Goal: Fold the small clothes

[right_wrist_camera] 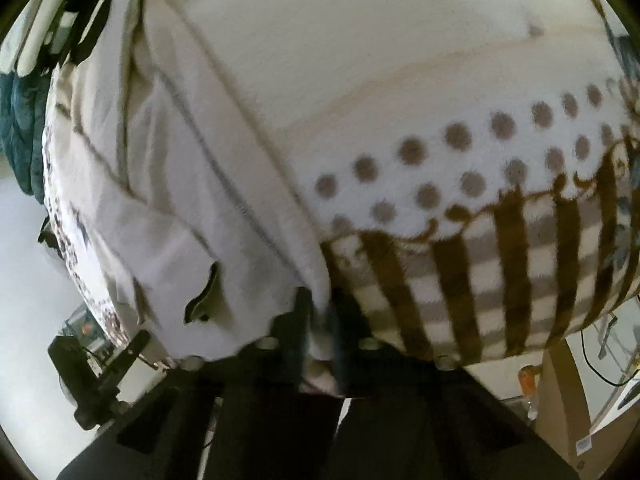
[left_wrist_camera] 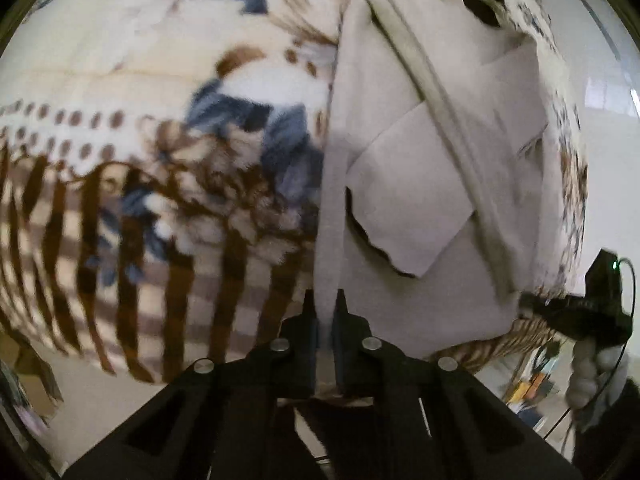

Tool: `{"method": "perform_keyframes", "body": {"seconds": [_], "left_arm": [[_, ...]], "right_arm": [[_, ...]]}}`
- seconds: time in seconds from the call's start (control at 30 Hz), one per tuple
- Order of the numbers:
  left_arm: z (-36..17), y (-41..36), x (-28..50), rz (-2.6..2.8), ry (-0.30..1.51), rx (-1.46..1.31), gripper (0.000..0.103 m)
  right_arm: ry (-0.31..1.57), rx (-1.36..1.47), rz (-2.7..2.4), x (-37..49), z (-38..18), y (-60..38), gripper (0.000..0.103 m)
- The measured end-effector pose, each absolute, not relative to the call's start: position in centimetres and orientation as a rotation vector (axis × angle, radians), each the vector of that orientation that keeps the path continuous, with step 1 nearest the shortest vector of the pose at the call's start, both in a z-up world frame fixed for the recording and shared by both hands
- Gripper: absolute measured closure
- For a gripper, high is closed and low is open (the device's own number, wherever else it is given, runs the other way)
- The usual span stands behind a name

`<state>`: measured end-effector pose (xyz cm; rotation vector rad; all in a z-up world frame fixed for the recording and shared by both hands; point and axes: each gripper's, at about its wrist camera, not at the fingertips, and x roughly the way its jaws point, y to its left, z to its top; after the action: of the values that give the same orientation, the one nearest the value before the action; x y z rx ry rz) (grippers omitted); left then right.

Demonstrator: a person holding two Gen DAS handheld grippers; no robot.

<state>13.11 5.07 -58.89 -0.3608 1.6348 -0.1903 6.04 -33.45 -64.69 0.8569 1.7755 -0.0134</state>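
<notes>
Pale lilac garment (left_wrist_camera: 420, 152) on my patterned fleece blanket (left_wrist_camera: 160, 140); left tool (left_wrist_camera: 325, 304) and right tool (right_wrist_camera: 318, 304) each clamped on its near hem.
</notes>
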Motion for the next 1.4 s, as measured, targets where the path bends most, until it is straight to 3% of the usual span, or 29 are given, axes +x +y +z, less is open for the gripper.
{"method": "perform_keyframes", "body": {"seconds": [0.27,0.5,0.57,0.63,0.67,0.7,0.73,0.9,1.0,1.03,1.07,1.1,1.13,1.17,1.27,1.4], "left_arm": [[-54.1,8.8,17.6,-0.144,1.588,-0.631,0.099],[-54.5,9.0,28.8,-0.128,1.425,-0.695,0.098],[-55.3,9.6,31.3,-0.100,1.408,-0.716,0.091],[-55.6,10.9,32.0,-0.087,1.395,-0.765,0.064],[-55.4,11.5,31.7,-0.093,1.360,-0.799,0.057],[-55.1,12.1,31.1,-0.085,1.333,-0.807,0.044],[-55.0,12.3,30.7,-0.070,1.326,-0.797,0.040],[-57.1,9.5,29.4,-0.096,1.407,-0.603,0.040],[-58.5,6.8,29.1,-0.141,1.446,-0.495,0.042],[-59.1,5.9,29.1,-0.144,1.455,-0.456,0.052],[-59.4,5.1,29.0,-0.151,1.450,-0.421,0.067],[-59.6,4.6,28.8,-0.152,1.453,-0.398,0.100],[-59.8,4.1,28.8,-0.143,1.461,-0.381,0.099],[-59.4,4.1,28.5,-0.129,1.436,-0.376,0.099],[-57.7,4.7,27.9,-0.101,1.374,-0.394,0.100],[-55.8,5.9,27.5,-0.091,1.332,-0.421,0.100]], "right_arm": [[1.629,0.999,0.071,10.2,-58.3,-37.8,0.100],[1.454,0.992,0.015,20.2,-56.5,-41.3,0.098],[1.412,1.044,-0.001,21.8,-56.8,-43.1,0.093],[1.393,1.042,-0.011,22.1,-56.6,-44.3,0.067],[1.375,1.027,-0.015,21.8,-56.2,-44.8,0.053],[1.377,0.996,-0.029,21.9,-56.0,-44.2,0.050],[1.387,0.958,-0.039,21.6,-55.8,-44.2,0.050],[1.447,0.775,-0.009,21.6,-56.4,-41.6,0.050],[1.469,0.662,0.034,23.2,-57.3,-39.2,0.050],[1.471,0.628,0.044,23.7,-57.5,-38.6,0.050],[1.472,0.608,0.059,24.3,-57.8,-37.9,0.050],[1.472,0.579,0.072,24.9,-58.1,-37.1,0.057],[1.460,0.557,0.071,25.2,-58.1,-36.7,0.068],[1.456,0.529,0.059,25.4,-58.1,-36.2,0.096],[1.400,0.499,0.031,25.7,-57.2,-35.7,0.103],[1.338,0.521,-0.019,25.2,-55.7,-36.8,0.103]]}}
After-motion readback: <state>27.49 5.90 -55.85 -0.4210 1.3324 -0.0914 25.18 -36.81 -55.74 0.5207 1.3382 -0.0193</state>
